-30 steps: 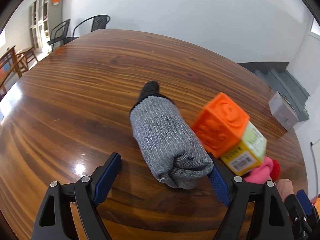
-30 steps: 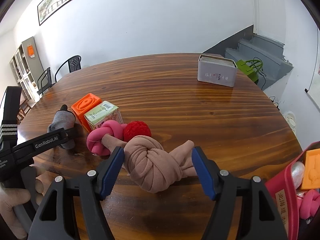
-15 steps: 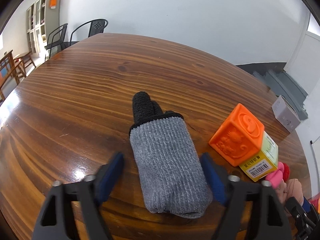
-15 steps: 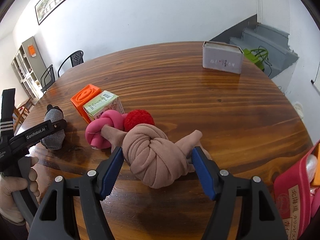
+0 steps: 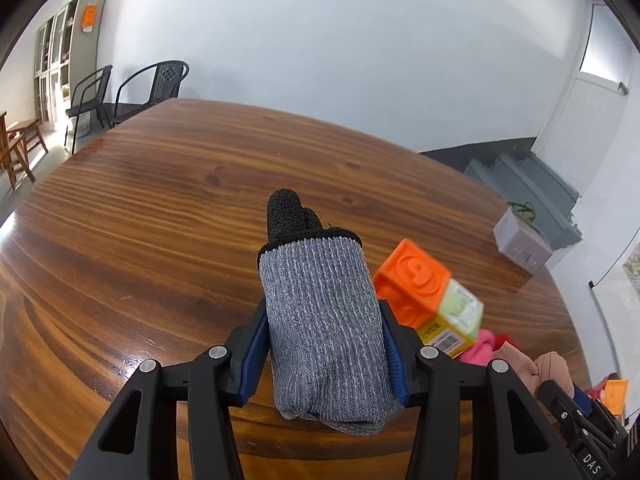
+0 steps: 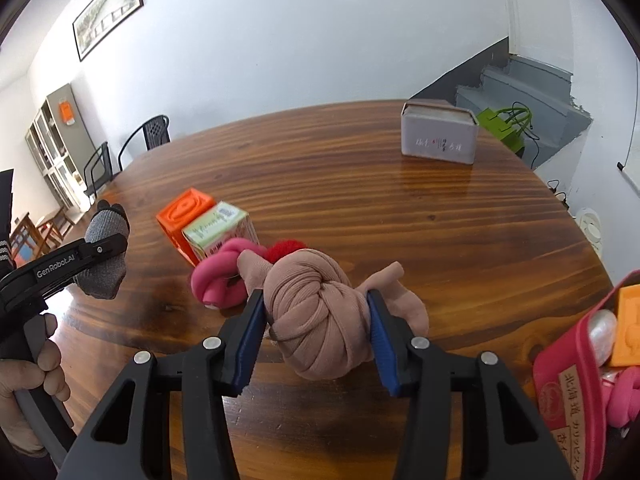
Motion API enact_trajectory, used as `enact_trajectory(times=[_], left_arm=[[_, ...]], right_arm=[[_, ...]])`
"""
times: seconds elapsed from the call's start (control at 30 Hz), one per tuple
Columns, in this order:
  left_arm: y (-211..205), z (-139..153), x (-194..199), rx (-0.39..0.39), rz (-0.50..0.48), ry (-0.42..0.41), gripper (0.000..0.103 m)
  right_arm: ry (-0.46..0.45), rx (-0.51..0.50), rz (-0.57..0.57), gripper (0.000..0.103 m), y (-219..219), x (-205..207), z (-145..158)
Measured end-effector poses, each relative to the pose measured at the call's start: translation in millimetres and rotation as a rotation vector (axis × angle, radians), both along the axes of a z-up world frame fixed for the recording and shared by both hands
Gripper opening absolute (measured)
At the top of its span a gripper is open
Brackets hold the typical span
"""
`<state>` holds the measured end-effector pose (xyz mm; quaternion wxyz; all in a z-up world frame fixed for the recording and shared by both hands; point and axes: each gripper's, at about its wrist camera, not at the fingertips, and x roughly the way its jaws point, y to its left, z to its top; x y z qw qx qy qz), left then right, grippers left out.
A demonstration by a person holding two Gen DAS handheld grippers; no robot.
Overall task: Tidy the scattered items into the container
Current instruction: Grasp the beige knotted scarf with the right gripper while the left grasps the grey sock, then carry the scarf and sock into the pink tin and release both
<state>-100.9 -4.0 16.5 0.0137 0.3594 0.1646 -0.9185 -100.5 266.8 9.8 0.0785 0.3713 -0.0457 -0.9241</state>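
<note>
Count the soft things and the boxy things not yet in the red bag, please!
Soft things: 4 (grey glove roll, tan knot, pink knot, red ball)
Boxy things: 3 (orange cube, green carton, grey tin)
Total: 7

I see the rolled grey glove [image 5: 324,332], black fingertips poking out the far end, raised off the bench. The knotted tan cloth [image 6: 316,316] sits in a fat ball with a loose tail to its right. Behind it lie a pink knot [image 6: 218,280], a red pom-pom [image 6: 282,249], an orange cube [image 6: 186,220] and a green carton [image 6: 222,230] touching it. The red container [image 6: 576,372] stands at my right, already holding items.
</note>
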Motion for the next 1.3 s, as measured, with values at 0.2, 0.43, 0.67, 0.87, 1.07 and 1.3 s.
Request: enact_trajectory(times=[0.2,0.43,0.67,0.87,1.07,1.3], left_arm=[[5,21,12,0.022,-0.027,0.052,0.052],[22,42,26,0.029,-0.086,0.109,0.052],[51,62,46,0.031,-0.171,0.157,0.052],[81,69,64,0.026,-0.248,0.176,0.052],[116,74,82,0.025,-0.333,0.187,0.052],[166,76,100,0.03,-0.446,0.183,0.052]], right_arm=[[0.054,-0.03,-0.034,0.053,10,10,19],[0.161,-0.063,-0.071,0.053,20,34,52],[0.254,-0.088,-0.124,0.053,32,76,72],[0.311,-0.069,-0.225,0.053,66,121,78],[0.317,-0.035,-0.342,0.053,122,158,85],[0.276,-0.004,-0.496,0.054,197,181,85]])
